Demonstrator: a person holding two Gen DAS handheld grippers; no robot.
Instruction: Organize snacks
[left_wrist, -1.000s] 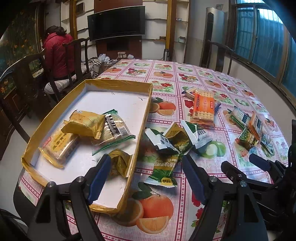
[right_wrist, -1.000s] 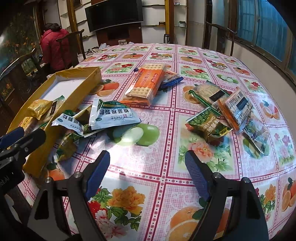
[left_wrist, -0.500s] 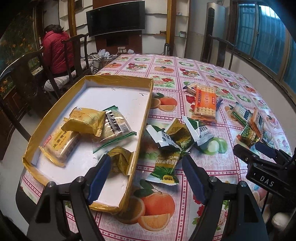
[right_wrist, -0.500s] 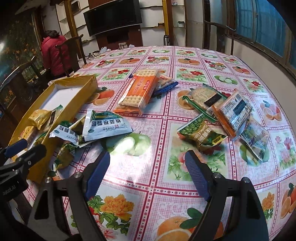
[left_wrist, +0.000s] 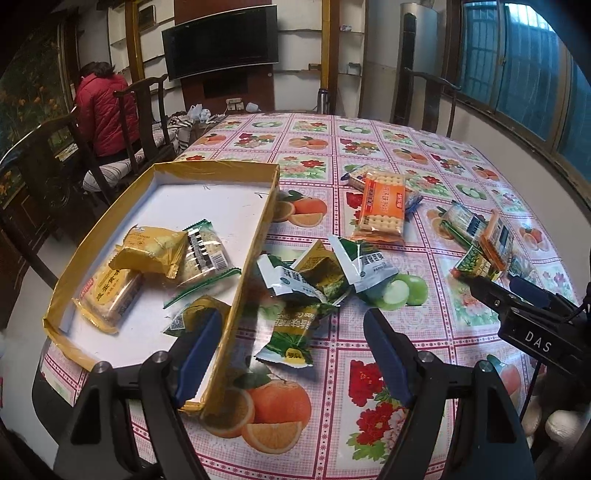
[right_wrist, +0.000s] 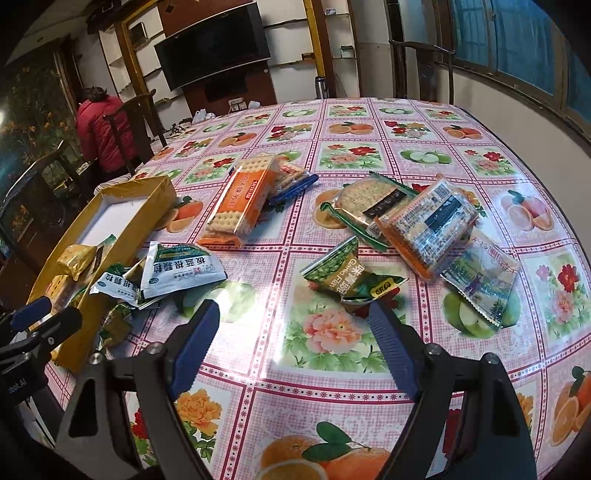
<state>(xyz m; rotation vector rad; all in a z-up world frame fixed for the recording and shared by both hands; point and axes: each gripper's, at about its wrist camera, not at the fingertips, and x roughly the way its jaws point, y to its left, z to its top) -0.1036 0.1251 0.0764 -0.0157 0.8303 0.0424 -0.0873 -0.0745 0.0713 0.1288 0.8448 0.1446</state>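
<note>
A shallow gold-rimmed box with a white floor sits on the left of the table and holds several snack packs, including a yellow pack. A pile of white-green and green sachets lies just right of the box. An orange cracker pack lies farther back. My left gripper is open and empty, above the box's near right corner and the green sachet. My right gripper is open and empty, just short of a green pea pack. Cracker packs lie to the right.
The table wears a pink fruit-and-flower cloth. Wooden chairs stand at the far left, where a person in a red jacket sits. Another chair stands at the far end by the windows. The right gripper's body shows at right.
Both grippers have pulled back and risen a little, so the table looks farther. The right gripper swung rightward toward the green pea pack. No snack has moved.
</note>
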